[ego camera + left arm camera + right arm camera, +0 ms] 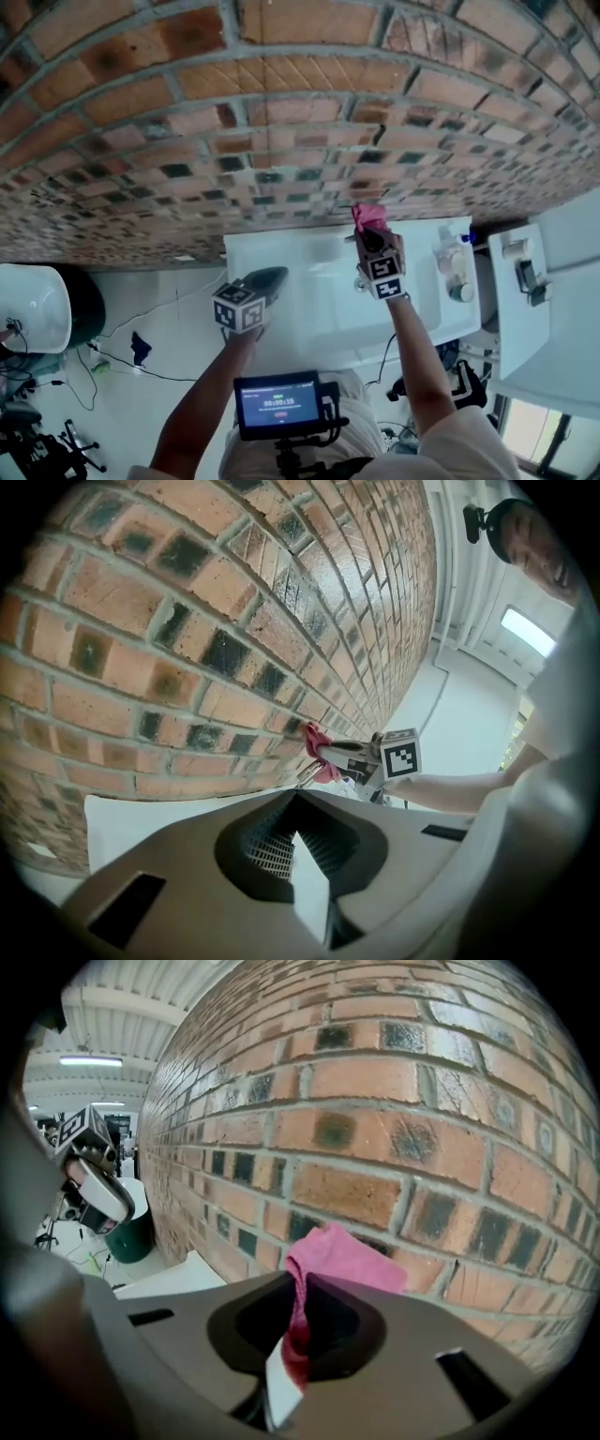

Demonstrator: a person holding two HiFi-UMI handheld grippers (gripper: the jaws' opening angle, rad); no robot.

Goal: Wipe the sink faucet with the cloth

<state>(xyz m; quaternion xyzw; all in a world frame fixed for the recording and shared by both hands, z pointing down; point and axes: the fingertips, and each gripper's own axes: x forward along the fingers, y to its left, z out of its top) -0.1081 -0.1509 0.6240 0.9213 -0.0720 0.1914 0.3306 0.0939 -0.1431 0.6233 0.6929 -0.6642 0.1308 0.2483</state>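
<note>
My right gripper is shut on a pink cloth, held up against the brick wall at the back edge of the white sink. In the right gripper view the cloth bunches out past the closed jaws, close to the bricks. The left gripper view shows that cloth beside a chrome piece of the faucet. In the head view the right gripper hides most of the faucet. My left gripper hovers over the sink's left part, shut with nothing in it.
Soap bottles stand at the sink's right end. A white cabinet lies further right. A dark bin and a white basin sit on the floor to the left, with cables nearby.
</note>
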